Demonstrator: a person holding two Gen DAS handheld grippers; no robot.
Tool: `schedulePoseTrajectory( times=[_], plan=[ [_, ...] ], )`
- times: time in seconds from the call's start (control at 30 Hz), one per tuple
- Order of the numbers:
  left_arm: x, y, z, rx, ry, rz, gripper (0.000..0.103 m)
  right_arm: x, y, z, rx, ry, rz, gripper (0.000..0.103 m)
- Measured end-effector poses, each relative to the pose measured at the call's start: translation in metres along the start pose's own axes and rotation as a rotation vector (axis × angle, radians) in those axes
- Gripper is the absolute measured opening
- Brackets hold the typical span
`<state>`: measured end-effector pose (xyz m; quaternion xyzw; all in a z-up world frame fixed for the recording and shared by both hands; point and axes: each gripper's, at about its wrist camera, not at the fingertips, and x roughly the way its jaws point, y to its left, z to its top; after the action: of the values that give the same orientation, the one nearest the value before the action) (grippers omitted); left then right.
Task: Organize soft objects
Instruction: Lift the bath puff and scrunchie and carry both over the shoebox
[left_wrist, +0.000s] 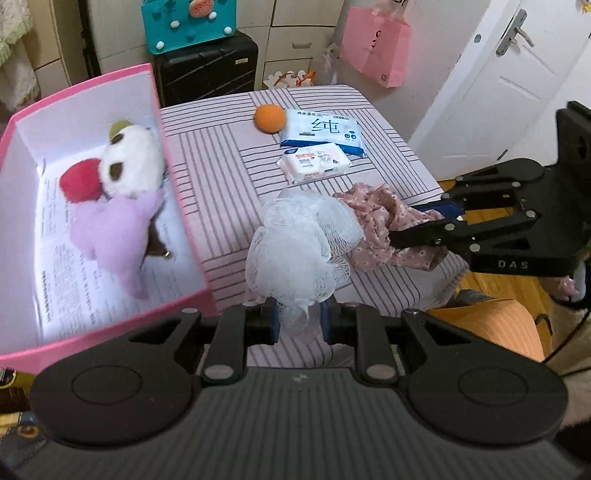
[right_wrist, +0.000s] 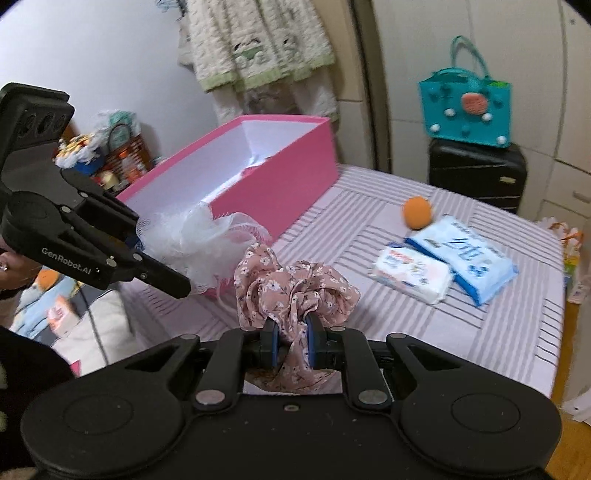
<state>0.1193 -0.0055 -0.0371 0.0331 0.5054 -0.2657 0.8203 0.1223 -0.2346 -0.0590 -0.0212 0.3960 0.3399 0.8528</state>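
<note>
Because soft things go in the pink box (left_wrist: 186, 236), the left gripper (left_wrist: 298, 319) pinches the white mesh bath pouf (left_wrist: 299, 247) beside it. The right gripper (right_wrist: 291, 341) squeezes the floral scrunchie (right_wrist: 291, 284) over the striped bed (right_wrist: 480, 325), maybe next for the box.

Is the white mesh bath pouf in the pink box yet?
Out. The mesh pouf is clamped in the left hand-held gripper, beside the pink box.

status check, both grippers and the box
Left gripper shut on white mesh pouf. Right gripper shut on floral scrunchie. Pink box open, path clear.
</note>
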Motion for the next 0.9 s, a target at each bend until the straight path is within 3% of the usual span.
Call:
schedulePoseTrajectory(
  times=[0.23, 0.37, 0.63, 0.73, 0.9],
  plan=[
    [-0.03, 0.027, -0.011, -0.058, 0.007, -0.013, 0.02, 0.013, 0.023, 0.019, -0.013, 0.072, 0.125, 0.018],
    [-0.05, 0.046, -0.011, -0.083, -0.023, -0.006, 0.02, 0.015, 0.034, 0.036, -0.035, 0.063, 0.177, 0.018],
    [-0.082, 0.098, 0.001, -0.111, -0.21, 0.154, 0.02, 0.025, 0.047, 0.082, -0.077, -0.045, 0.181, 0.018],
    [-0.075, 0.117, 0.007, -0.126, -0.212, 0.177, 0.02, 0.032, 0.048, 0.098, -0.068, -0.069, 0.207, 0.018],
    [-0.048, 0.138, 0.017, -0.097, -0.185, 0.287, 0.02, 0.051, 0.059, 0.129, -0.114, -0.099, 0.225, 0.018]
  ],
)
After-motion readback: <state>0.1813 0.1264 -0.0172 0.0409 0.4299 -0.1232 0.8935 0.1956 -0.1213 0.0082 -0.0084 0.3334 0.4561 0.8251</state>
